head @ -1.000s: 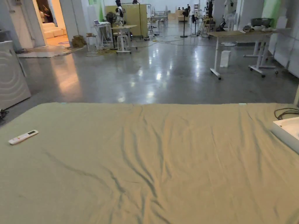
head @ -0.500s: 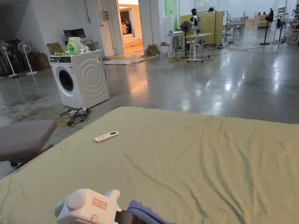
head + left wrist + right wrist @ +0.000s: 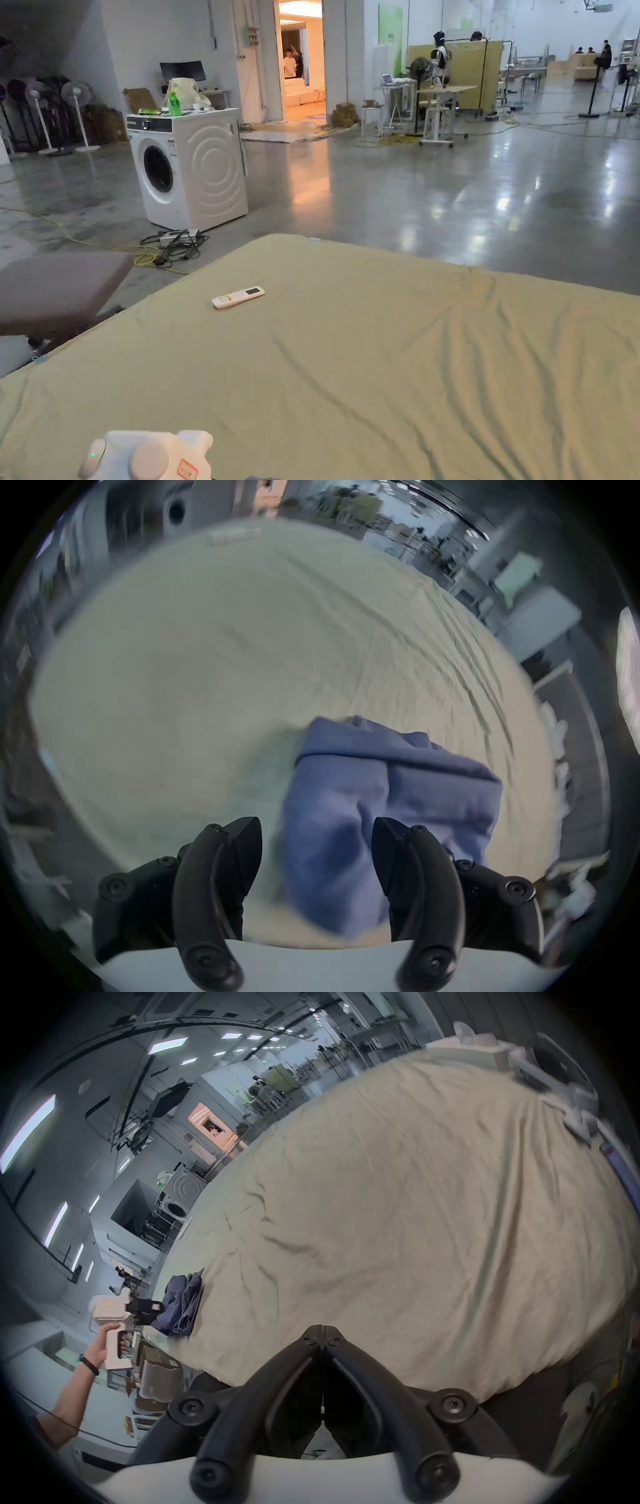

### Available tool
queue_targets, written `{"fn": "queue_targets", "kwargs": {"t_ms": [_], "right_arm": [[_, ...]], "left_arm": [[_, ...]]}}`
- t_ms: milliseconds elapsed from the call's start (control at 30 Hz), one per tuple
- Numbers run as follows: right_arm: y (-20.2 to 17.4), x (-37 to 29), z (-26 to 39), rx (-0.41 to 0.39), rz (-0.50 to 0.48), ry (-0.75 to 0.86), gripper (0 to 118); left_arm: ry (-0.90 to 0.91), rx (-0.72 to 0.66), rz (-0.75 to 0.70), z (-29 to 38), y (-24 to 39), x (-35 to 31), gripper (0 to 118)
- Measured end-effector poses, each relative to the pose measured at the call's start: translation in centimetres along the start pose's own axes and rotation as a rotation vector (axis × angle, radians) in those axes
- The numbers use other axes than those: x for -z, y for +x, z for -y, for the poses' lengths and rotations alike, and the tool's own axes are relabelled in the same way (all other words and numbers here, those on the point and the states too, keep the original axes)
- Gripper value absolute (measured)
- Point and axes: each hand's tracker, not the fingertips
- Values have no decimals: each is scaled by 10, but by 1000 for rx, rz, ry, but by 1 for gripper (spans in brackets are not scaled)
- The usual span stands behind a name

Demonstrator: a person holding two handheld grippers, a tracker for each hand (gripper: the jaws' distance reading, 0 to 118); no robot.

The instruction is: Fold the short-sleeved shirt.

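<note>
The blue short-sleeved shirt (image 3: 388, 812) lies in a folded bundle on the bed near its edge; this view is blurred. My left gripper (image 3: 317, 830) is open just in front of the bundle, one jaw on each side of its near end, not pressing it. Its white body (image 3: 147, 455) pokes in at the bottom left of the head view. In the right gripper view, a hand holds the left gripper (image 3: 145, 1309) beside the shirt (image 3: 183, 1310). My right gripper (image 3: 322, 1329) is shut on nothing, above the bed's near edge, far from the shirt.
The bed wears a wrinkled beige-green sheet (image 3: 406, 350). A white remote control (image 3: 237, 297) lies near its far left side. Beyond stand a washing machine (image 3: 187, 169) with cables (image 3: 169, 244) on the floor, and a brown bench (image 3: 56, 290) at the left.
The head camera has swung left, bringing the washing machine into view. The left gripper's white body entered at the bottom and now sits lower and further left; the blue cloth beside it is almost out of frame.
</note>
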Motion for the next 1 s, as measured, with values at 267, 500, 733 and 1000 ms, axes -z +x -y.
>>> {"fn": "queue_targets", "kwargs": {"t_ms": [267,500,733,1000], "right_arm": [[-33,-93,-32,-351,92,374,0],[-74,-171,-58,-568,169,764,0],[-94,-198,-42,-599,144,808,0],[-91,-203,-37,-605,171,801,0]], "left_arm": [[686,227,191,61,131,-193,71],[1066,241,159,127,258,-264,71],[1213,274,165,172,296,-274,64],[1125,281,146,188,298,-257,1]]}}
